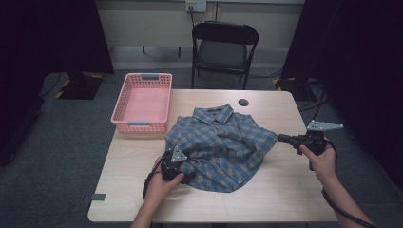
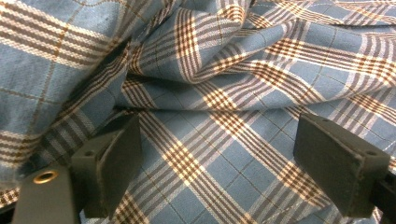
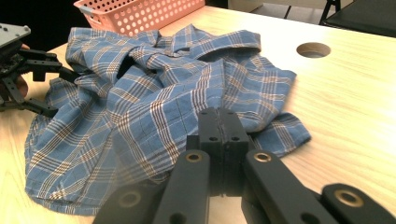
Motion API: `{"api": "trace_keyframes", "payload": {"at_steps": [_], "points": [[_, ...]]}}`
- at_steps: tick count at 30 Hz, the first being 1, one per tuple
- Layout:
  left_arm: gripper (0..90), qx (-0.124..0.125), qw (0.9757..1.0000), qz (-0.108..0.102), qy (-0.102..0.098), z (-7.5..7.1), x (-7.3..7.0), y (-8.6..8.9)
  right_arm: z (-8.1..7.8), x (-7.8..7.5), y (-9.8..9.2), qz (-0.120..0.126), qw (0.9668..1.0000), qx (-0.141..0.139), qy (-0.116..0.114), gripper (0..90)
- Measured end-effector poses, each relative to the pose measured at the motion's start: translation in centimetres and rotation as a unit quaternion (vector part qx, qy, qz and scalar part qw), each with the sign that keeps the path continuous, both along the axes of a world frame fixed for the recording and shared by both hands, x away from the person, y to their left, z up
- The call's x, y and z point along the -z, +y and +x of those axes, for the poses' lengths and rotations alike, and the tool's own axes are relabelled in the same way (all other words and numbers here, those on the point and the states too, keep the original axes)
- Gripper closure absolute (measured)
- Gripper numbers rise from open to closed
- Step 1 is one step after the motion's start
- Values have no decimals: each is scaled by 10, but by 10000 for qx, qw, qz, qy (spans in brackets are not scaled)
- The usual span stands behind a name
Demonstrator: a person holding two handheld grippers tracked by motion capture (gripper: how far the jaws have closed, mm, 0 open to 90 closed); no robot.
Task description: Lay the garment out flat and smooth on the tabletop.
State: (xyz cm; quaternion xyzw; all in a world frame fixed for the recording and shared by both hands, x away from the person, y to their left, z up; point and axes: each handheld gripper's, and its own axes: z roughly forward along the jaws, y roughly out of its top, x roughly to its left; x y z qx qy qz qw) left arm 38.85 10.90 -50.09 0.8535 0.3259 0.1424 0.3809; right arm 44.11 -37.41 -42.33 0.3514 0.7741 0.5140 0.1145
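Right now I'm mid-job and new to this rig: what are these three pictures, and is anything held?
A person holds a two-jaw gripper in each hand. The high view looks down on the table; the other two cameras ride on the grippers. A blue plaid shirt lies crumpled mid-table, with a pink basket at the far left corner. The left gripper is open, its jaws spread over the shirt's cloth. The right gripper is shut on nothing, off the shirt's right side.

Bare table (image 1: 285, 190) right of the shirt (image 1: 223, 142) (basket (image 1: 142, 102) blocks the far-left corner).
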Motion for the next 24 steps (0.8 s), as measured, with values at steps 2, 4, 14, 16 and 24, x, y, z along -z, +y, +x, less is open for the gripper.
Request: {"api": "trace_keyframes", "payload": {"at_steps": [2, 4, 14, 16, 24], "points": [[149, 0, 10000, 0, 0, 0, 0, 0, 0, -1, -3, -7, 10000, 23, -3, 900], [149, 0, 10000, 0, 0, 0, 0, 0, 0, -1, -6, 2, 10000, 35, -11, 900], [149, 0, 10000, 1, 0, 0, 0, 0, 4, -5, -15, -94, 9999, 141, 20, 899], [149, 0, 10000, 0, 0, 0, 0, 0, 5, -6, -16, -123, 9998, 162, 9, 898], [149, -1, 10000, 1, 0, 0, 0, 0, 5, -12, -23, -206, 9995, 234, -44, 899]]}}
